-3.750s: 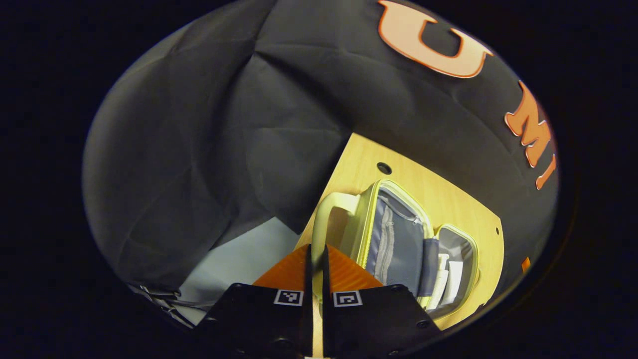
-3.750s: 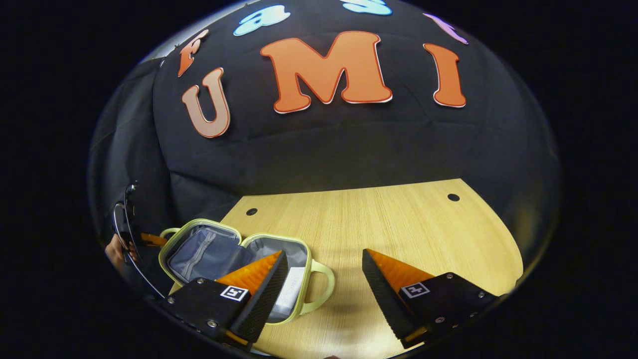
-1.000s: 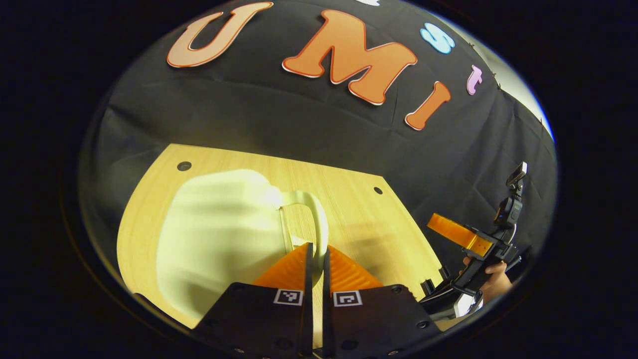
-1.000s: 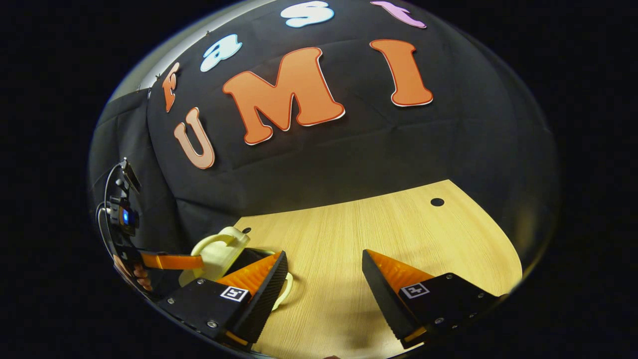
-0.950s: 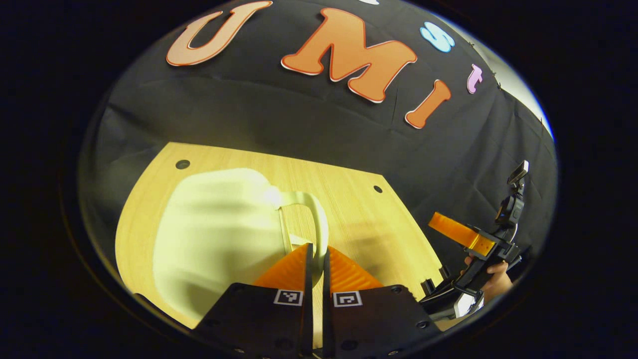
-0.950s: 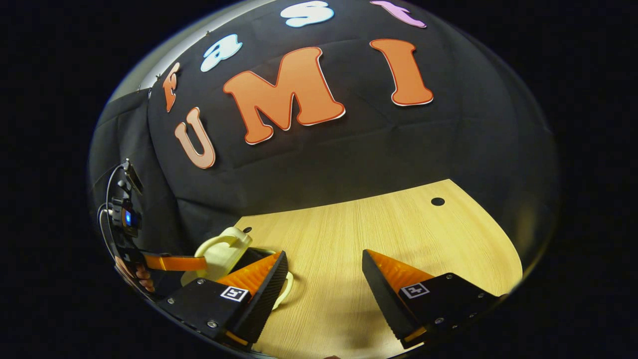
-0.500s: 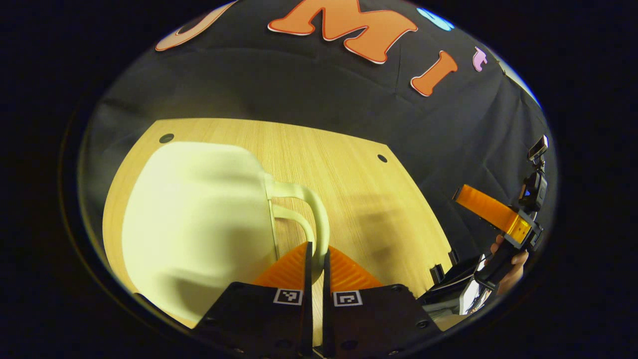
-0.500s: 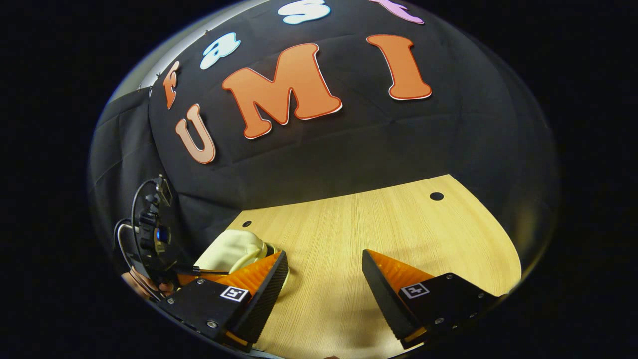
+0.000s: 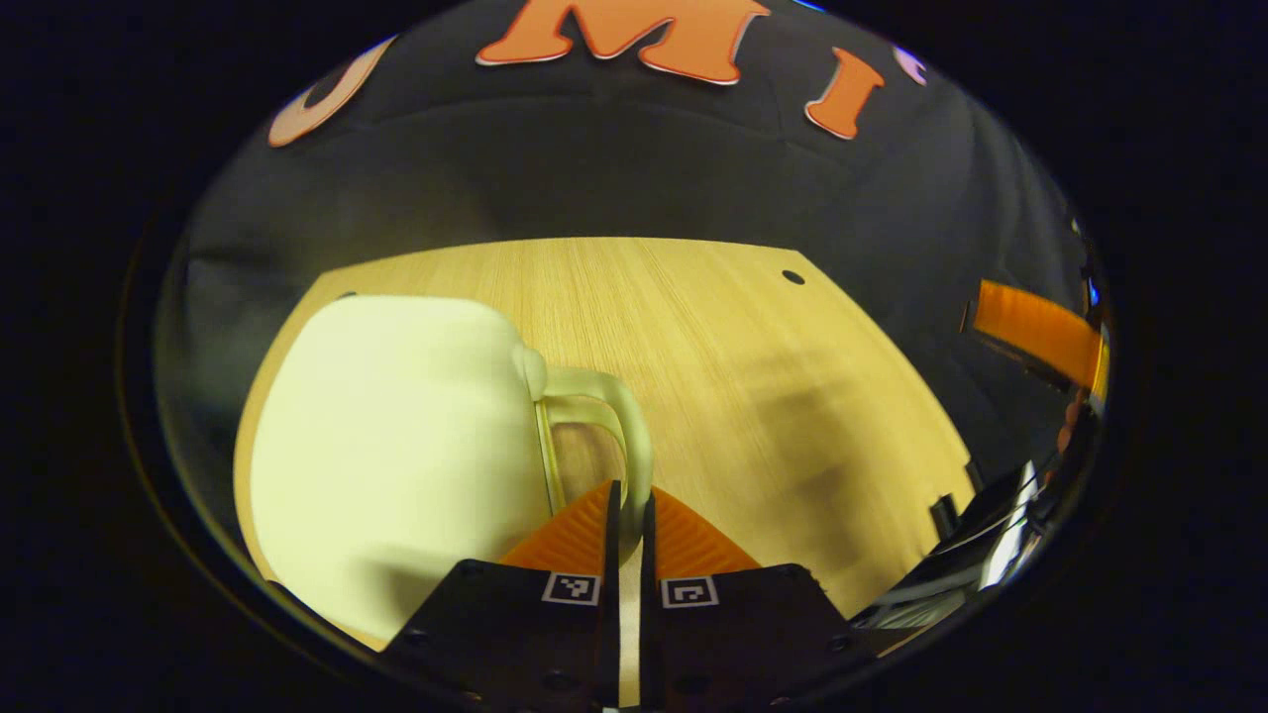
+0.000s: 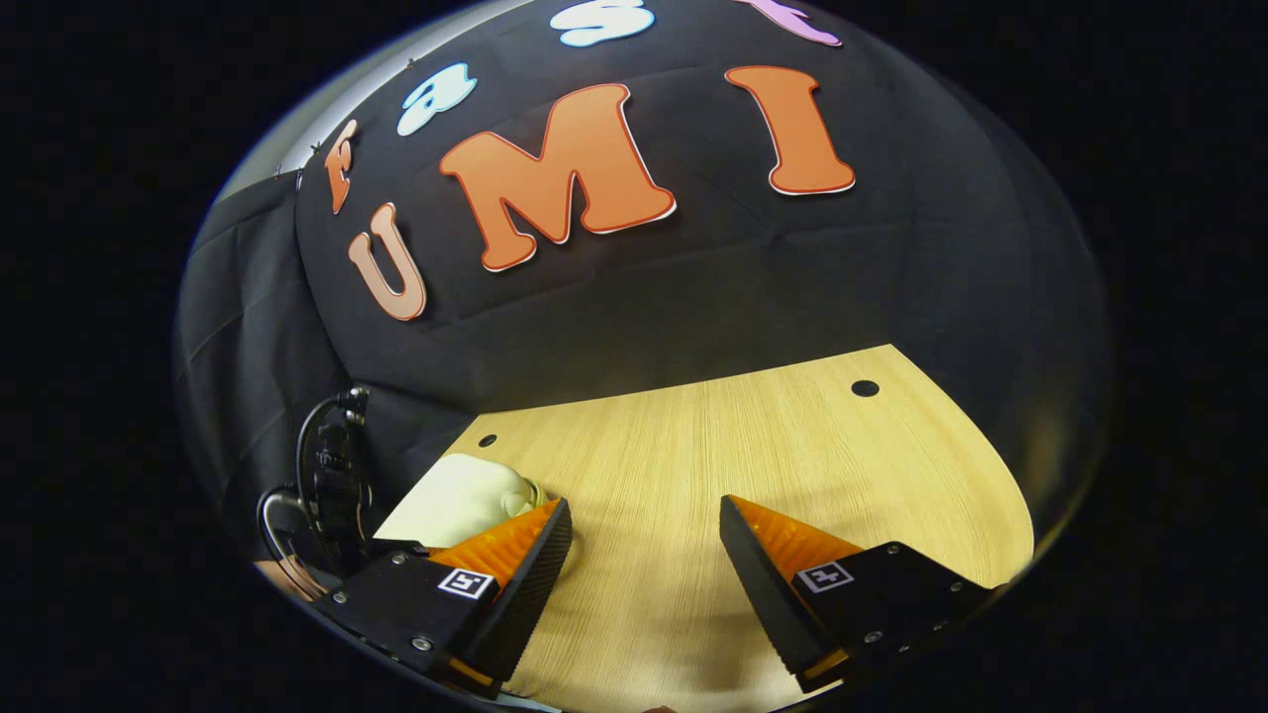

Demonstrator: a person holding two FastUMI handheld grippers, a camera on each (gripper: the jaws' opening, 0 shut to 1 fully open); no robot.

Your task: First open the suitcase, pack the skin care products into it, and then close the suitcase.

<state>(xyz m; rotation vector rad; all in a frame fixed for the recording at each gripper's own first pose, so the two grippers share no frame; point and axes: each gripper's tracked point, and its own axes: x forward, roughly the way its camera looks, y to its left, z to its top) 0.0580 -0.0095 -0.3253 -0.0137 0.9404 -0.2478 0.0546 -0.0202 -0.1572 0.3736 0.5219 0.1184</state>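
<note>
Left gripper view: the left gripper point(image 9: 630, 495) is pinching the looped handle point(image 9: 634, 436) of the pale green suitcase point(image 9: 396, 446), its two fingers drawn almost together with the handle's lower end caught between them.
Suitcase: it is lying shut on the wooden table point(image 9: 713, 347), shell side up, filling the left half of that view; its two handles are sitting one over the other, pointing toward the table's open middle.
Skin care products: nothing of them is showing with the case closed.
Right gripper view: the right gripper point(image 10: 644, 540) is hovering low over bare wood, its fingers spread wide and gripping nothing.
Same view, left edge: the suitcase point(image 10: 461, 510) is peeking out just behind the near finger point(image 10: 515, 555), with the left gripper's dark body and cables point(image 10: 332, 485) standing beside it.
Table: a light wood-grain top with a curved far edge and small dark round holes point(image 10: 865, 387) near that edge; a soft shadow is falling across the boards right of the case.
Room: black cloth point(image 10: 693, 287) is hanging in loose folds behind the table and closing it in on the sides.
Far right of the left gripper view: the right gripper point(image 9: 1035, 332) is showing at the rim, well apart from the case.
</note>
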